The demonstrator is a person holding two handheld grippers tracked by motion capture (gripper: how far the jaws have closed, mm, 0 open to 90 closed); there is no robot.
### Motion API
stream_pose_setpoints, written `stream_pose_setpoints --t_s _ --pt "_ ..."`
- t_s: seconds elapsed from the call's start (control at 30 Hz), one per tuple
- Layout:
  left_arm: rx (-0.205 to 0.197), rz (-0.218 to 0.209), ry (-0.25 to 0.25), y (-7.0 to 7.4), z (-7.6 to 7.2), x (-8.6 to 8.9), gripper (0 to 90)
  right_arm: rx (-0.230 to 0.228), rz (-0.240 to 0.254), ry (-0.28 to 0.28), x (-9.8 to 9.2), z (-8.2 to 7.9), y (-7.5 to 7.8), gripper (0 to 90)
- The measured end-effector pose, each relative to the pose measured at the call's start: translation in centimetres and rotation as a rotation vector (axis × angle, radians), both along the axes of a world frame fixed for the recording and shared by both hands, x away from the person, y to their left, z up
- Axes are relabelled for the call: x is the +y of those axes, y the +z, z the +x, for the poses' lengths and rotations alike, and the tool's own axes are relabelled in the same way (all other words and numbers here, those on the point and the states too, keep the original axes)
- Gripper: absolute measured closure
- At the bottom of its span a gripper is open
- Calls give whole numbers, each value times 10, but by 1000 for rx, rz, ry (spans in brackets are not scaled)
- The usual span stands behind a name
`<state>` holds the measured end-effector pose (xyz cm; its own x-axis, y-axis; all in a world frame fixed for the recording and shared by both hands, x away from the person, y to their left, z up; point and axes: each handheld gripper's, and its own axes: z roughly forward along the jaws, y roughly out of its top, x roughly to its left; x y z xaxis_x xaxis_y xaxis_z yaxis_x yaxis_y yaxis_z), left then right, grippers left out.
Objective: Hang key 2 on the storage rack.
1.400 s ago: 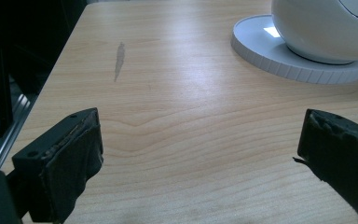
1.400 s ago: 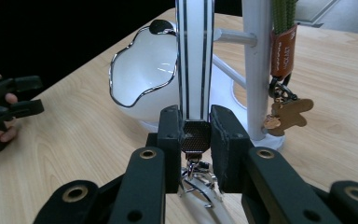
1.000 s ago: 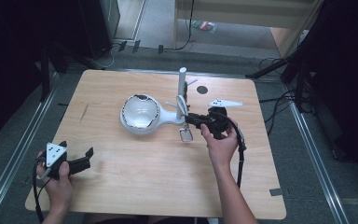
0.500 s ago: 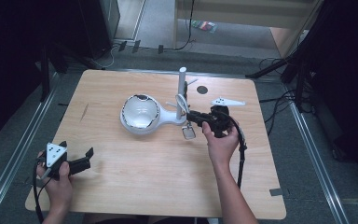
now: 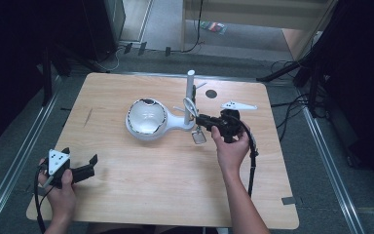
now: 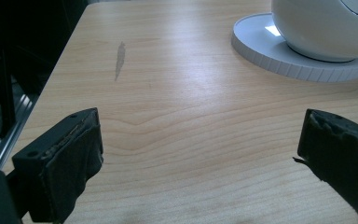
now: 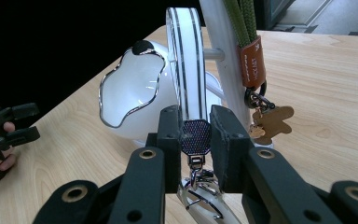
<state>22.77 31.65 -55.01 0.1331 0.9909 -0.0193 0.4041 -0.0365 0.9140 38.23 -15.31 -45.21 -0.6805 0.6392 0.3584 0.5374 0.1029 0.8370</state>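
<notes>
The table (image 5: 141, 195) is pale wood with visible grain, smooth and lightly sheened, and at its 12 o'clock side the white stand (image 7: 219, 60) and the egg-shaped bowl (image 7: 130, 93) look like glossy plastic, the bowl edged with a bright chrome rim. The white strap (image 7: 186, 65) with dark stripes looks like woven cloth ending in a shiny metal clasp (image 7: 198, 179), while the green cord (image 7: 244, 18) is braided fabric with a brown leather-like tab (image 7: 252, 63). The jaw pads of the left gripper (image 6: 200, 158) are matt black and rough-edged.
</notes>
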Motion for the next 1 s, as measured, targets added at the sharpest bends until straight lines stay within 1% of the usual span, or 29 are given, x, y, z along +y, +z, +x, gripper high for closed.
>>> stream_pose_setpoints --t_s 0.1,0.17,0.2,0.27,0.37,0.4,0.43,0.47,0.5,0.57,0.73,0.8,0.83,0.87,0.9,0.97,1.0 --pt "0 2 0 0 0 0 2 0 -1 -10 0 0 1 753" --pt "0 1 0 0 0 0 3 -8 -10 -26 0 0 1 753" --pt "0 1 0 0 0 0 2 -10 -23 -41 1 -1 1 753" --pt "0 2 1 0 0 0 2 -11 -25 -47 1 0 0 750" --pt "0 2 2 0 0 0 2 -19 -80 -69 7 0 -2 742" --pt "0 3 1 0 0 0 3 -20 -90 -75 9 0 -3 739" --pt "0 3 1 0 0 0 3 -25 -102 -93 11 0 -4 750" --pt "0 3 1 0 0 0 2 -39 -121 -112 12 -1 -4 778" --pt "3 3 1 0 0 0 3 -52 -132 -127 13 -2 -4 749" --pt "4 4 -1 0 0 0 3 -61 -137 -137 13 -3 -4 676" --pt "8 6 -4 0 1 0 3 -86 -159 -155 12 -6 -2 630" --pt "9 4 -4 0 1 0 2 -108 -141 -156 9 -9 -1 569" --pt "9 4 -5 0 1 0 2 -118 -142 -171 9 -10 -1 548" --pt "10 5 -5 0 1 0 2 -129 -147 -193 8 -12 0 559" --pt "10 6 -6 0 1 0 3 -138 -139 -205 6 -14 1 546" --pt "8 7 -5 0 1 -1 2 -158 -113 -207 3 -18 3 475" --pt "8 7 -5 0 1 -1 3 -158 -113 -207 3 -18 3 475"
